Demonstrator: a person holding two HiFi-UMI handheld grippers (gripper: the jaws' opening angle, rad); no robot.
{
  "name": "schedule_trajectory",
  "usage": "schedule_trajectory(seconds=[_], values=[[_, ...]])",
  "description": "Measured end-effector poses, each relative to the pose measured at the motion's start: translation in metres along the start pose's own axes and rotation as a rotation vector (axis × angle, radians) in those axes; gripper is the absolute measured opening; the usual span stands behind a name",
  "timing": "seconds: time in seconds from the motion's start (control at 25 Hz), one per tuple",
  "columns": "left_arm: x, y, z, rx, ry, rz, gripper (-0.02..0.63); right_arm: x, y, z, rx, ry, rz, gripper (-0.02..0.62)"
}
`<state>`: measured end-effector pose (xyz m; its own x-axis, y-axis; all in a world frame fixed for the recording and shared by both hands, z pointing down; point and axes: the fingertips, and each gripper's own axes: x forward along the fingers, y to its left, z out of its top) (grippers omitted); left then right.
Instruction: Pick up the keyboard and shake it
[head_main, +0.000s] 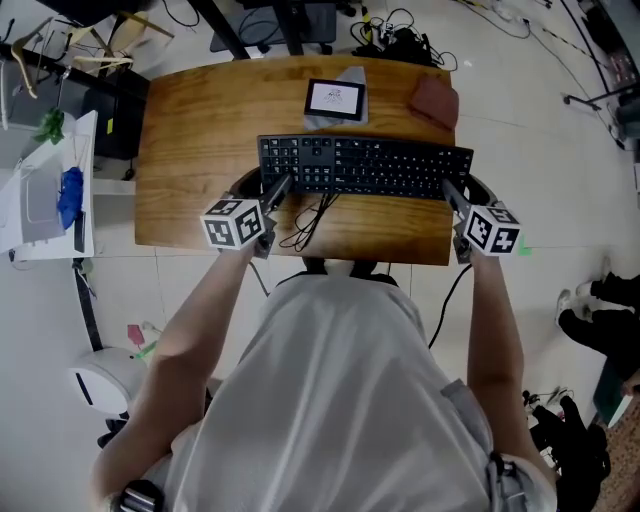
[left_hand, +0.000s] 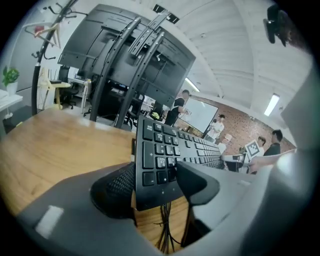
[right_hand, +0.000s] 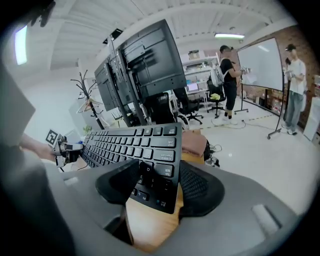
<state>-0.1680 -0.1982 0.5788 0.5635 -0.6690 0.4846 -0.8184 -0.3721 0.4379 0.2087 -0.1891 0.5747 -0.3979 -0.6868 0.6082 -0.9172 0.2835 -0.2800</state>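
We hold both arms forward, angled down. The left gripper (head_main: 277, 191) jaws pinch the keyboard's (head_main: 365, 165) left end and the right gripper (head_main: 452, 193) jaws its right end, above the desk (head_main: 190, 130).

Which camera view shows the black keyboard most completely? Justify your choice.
The head view: the black rectangular keyboard appears whole, end to end. The left gripper view shows only the end clamped in the left gripper, the right gripper view only the end in the right gripper, both foreshortened.

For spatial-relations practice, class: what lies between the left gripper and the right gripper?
The black keyboard, clamped at each end by the left gripper and right gripper; the head view shows it whole.
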Motion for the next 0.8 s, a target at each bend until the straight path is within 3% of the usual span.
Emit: schedule_trajectory(seconds=[0.8], values=[[-0.051, -0.053, 0.168, 0.362, -0.426, -0.081, 0.254, -0.076, 0.041, 0.156, -0.242, -0.529, -0.008, 0.244]])
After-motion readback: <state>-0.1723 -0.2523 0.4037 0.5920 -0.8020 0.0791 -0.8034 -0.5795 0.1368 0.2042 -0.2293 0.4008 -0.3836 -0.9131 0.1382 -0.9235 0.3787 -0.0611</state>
